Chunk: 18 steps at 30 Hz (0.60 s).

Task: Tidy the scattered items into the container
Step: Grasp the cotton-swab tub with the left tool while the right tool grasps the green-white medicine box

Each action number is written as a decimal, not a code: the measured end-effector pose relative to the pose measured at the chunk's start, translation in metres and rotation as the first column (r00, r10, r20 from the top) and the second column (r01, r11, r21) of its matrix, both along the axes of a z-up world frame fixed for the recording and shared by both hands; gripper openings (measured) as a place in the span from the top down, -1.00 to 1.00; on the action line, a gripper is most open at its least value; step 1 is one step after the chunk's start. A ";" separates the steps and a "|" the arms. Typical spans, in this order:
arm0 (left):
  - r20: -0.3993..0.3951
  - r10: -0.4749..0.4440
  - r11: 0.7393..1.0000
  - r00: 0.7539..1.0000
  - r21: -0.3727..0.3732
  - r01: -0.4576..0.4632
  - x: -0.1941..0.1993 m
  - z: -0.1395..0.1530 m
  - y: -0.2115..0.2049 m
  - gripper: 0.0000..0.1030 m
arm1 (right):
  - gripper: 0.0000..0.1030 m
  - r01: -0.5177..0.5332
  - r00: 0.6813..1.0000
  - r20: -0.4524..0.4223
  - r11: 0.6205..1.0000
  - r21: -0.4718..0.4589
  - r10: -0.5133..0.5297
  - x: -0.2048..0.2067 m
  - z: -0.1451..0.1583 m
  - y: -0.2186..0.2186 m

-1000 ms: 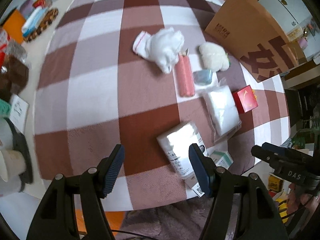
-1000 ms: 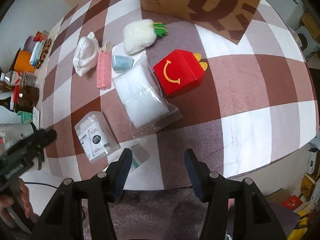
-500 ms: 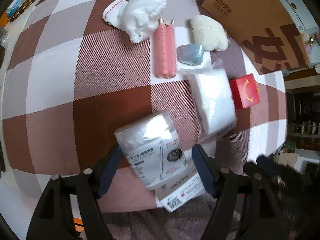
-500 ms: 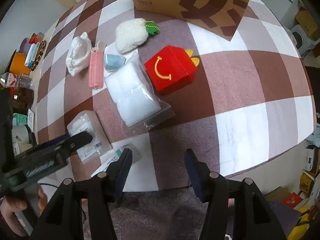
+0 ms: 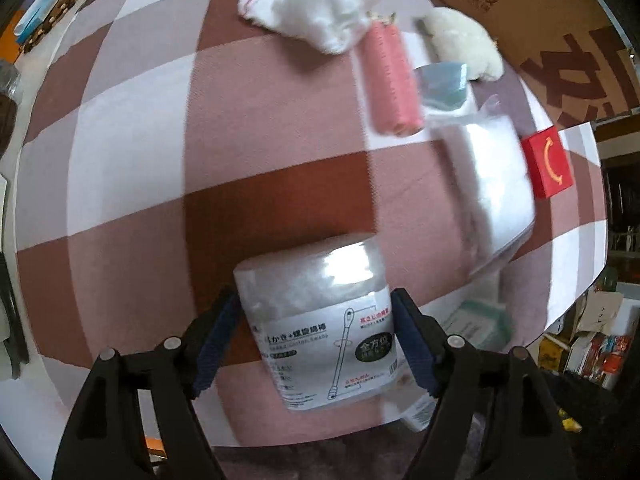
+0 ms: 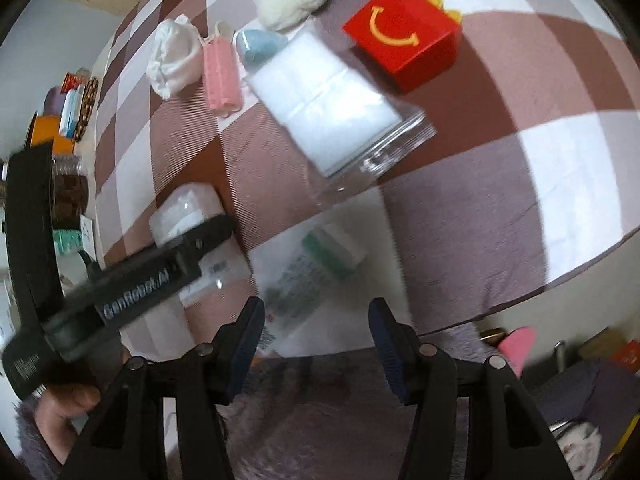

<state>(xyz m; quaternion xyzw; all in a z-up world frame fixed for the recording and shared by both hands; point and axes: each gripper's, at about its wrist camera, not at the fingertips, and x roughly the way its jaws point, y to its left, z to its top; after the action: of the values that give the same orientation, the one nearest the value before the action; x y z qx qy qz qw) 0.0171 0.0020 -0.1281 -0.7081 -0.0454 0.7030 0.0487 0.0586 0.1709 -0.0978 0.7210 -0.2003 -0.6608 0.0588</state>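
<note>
A clear pack of cotton swabs (image 5: 320, 320) lies on the checked tablecloth (image 5: 160, 160). My left gripper (image 5: 316, 300) points straight down over it, its jaws opening, one finger on each side of the pack and not pressing. In the right wrist view the same pack (image 6: 188, 212) shows under the left gripper's body (image 6: 132, 284). My right gripper (image 6: 316, 306) is open with nothing between its fingers, just short of a green-and-white tube (image 6: 320, 256) near the table's front edge. A brown cardboard box (image 5: 540, 28) stands at the far right.
Further back lie a bag of white pads (image 6: 324, 100), a red carton (image 6: 404, 36), a pink roll (image 6: 222, 76), a white cloth (image 6: 174, 60), a cream plush (image 6: 290, 0) and a small blue item (image 6: 256, 46). Jars and clutter (image 6: 68, 120) crowd the left edge.
My left gripper has sunk onto the swab pack and its jaws have widened around it. My right gripper has dropped toward the tube at the table's front.
</note>
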 end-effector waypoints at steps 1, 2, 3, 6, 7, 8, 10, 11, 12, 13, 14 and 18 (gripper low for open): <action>0.001 -0.006 1.000 1.000 -0.004 0.006 0.001 -0.001 -0.003 -0.51 | -0.08 0.014 1.000 0.002 1.000 -0.005 -0.014 0.000 -0.002 -0.003; -0.001 -0.012 1.000 1.000 -0.009 0.012 0.003 -0.002 -0.007 -0.51 | -0.08 0.025 1.000 0.002 1.000 -0.006 -0.025 -0.001 -0.003 -0.006; -0.001 -0.017 1.000 1.000 -0.013 0.017 0.004 -0.002 -0.009 -0.51 | -0.08 0.033 0.999 0.003 0.999 -0.002 -0.033 -0.001 -0.006 -0.008; 0.005 -0.027 1.000 1.000 -0.008 0.027 0.005 -0.005 -0.011 -0.51 | -0.08 0.051 0.998 0.019 0.999 0.009 -0.051 -0.003 -0.017 -0.014; 0.005 -0.032 0.999 0.999 -0.008 0.032 0.005 -0.005 -0.010 -0.51 | -0.08 0.062 0.998 0.022 0.998 -0.005 -0.062 -0.003 -0.020 -0.016; 0.002 -0.040 0.999 0.999 -0.013 0.040 0.006 -0.005 -0.008 -0.51 | -0.08 0.067 0.997 0.028 0.998 -0.005 -0.067 -0.004 -0.023 -0.018; -0.003 -0.055 0.998 0.998 -0.018 0.055 0.007 -0.005 -0.005 -0.47 | -0.08 0.053 0.998 0.026 0.999 0.008 -0.053 -0.004 -0.029 -0.022; -0.005 -0.059 0.998 0.998 -0.021 0.059 0.007 -0.005 -0.004 -0.46 | -0.08 0.047 0.999 0.023 0.999 0.012 -0.047 -0.004 -0.030 -0.024; -0.007 -0.066 0.998 0.998 -0.024 0.066 0.007 -0.005 -0.003 -0.46 | -0.08 0.042 0.999 0.006 0.999 0.021 -0.042 -0.004 -0.028 -0.025; -0.009 -0.073 0.997 0.997 -0.025 0.073 0.008 -0.005 -0.001 -0.43 | -0.08 0.022 1.000 -0.009 0.999 0.027 -0.022 -0.004 -0.027 -0.028; -0.013 -0.084 0.996 0.996 -0.028 0.084 0.009 -0.005 0.001 -0.39 | -0.08 0.009 1.000 -0.017 0.999 0.031 -0.009 -0.005 -0.027 -0.029; -0.024 -0.125 0.991 0.992 -0.045 0.124 0.010 -0.004 0.010 -0.26 | 0.06 -0.049 0.996 -0.066 0.997 0.052 0.052 -0.001 -0.025 -0.035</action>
<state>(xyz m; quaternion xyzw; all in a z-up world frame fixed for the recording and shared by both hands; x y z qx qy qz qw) 0.0276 0.0124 -0.1317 -0.7009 0.0149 0.7089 0.0774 0.0575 0.1359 -0.1224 0.7044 -0.1632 -0.6878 0.0642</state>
